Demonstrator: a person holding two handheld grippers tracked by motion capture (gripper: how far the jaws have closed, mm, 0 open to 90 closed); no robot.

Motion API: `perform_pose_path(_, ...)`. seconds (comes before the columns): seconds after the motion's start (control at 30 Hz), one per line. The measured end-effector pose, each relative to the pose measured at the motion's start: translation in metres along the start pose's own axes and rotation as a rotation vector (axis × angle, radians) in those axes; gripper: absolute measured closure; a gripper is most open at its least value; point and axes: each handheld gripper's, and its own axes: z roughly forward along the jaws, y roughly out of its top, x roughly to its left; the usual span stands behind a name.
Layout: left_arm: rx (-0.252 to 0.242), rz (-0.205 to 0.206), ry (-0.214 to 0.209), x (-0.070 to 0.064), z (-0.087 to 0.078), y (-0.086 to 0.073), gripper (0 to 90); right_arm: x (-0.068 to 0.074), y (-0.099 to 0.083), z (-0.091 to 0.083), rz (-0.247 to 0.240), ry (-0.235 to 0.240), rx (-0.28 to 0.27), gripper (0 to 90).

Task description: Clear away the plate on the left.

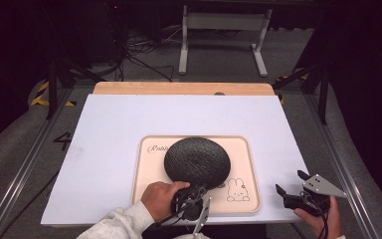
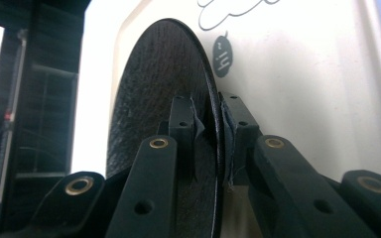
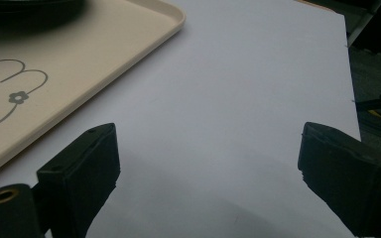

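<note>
A round black woven mat (image 1: 197,160) lies over the middle of a cream tray (image 1: 243,149) printed with a rabbit drawing. My left gripper (image 1: 195,191) sits at the mat's near edge, shut on its rim. In the left gripper view the black mat (image 2: 158,99) stands edge-on, pinched between the two pads, gripper (image 2: 209,116), with the cream tray (image 2: 302,84) behind it. My right gripper (image 1: 291,183) hovers open over the white table's near right corner, off the tray. In the right gripper view its jaws, gripper (image 3: 206,148), stand wide apart over bare white surface, the tray's corner (image 3: 144,29) at upper left.
The white board (image 1: 109,134) covers a wooden table top; its far edge shows a strip of wood (image 1: 179,88). Beyond it are a white desk frame (image 1: 224,40), cables on the floor and dark stands on both sides. Metal rails run along the table's sides.
</note>
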Motion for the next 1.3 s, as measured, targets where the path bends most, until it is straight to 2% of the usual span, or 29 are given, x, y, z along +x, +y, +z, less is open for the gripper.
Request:
perform_pose_path(0.1,0.001,-0.054,-0.025,0.001,0.001,-0.002,73.1,0.0,0.0,0.0,-0.001,0.0,0.0,10.0)
perform_pose_path(0.43,0.045,-0.078,-0.085,-0.005,0.012,-0.003,63.3,0.0,0.0,-0.001,-0.002,0.0,-0.005,10.0)
perform_pose_path(0.6,0.042,-0.098,-0.08,-0.003,0.012,-0.005,56.6,0.0,0.0,-0.001,-0.004,0.003,-0.005,10.0)
perform_pose_path(0.63,0.038,-0.119,-0.078,-0.003,0.012,-0.005,54.0,0.0,0.0,-0.001,-0.003,0.002,-0.005,10.0)
perform_pose_path(0.77,0.024,-0.158,-0.08,0.001,0.01,-0.008,45.4,0.0,0.001,-0.001,-0.004,0.001,-0.006,10.0)
perform_pose_path(0.83,0.016,-0.165,-0.078,0.001,0.01,-0.008,45.2,0.0,0.001,-0.001,-0.004,0.0,-0.005,10.0)
perform_pose_path(0.9,0.013,-0.176,-0.075,0.002,0.008,-0.007,40.2,0.001,0.001,-0.001,-0.004,0.0,-0.004,10.0)
perform_pose_path(1.0,-0.022,-0.21,-0.08,0.006,0.004,-0.007,37.1,0.001,0.001,-0.001,-0.005,0.001,-0.004,10.0)
perform_pose_path(1.07,-0.054,-0.26,-0.09,0.01,0.001,-0.007,33.6,0.001,0.001,-0.001,-0.005,0.001,-0.004,10.0)
perform_pose_path(1.3,-0.085,-0.314,-0.098,0.016,-0.001,-0.012,25.7,0.001,0.001,-0.001,-0.002,-0.002,-0.005,10.0)
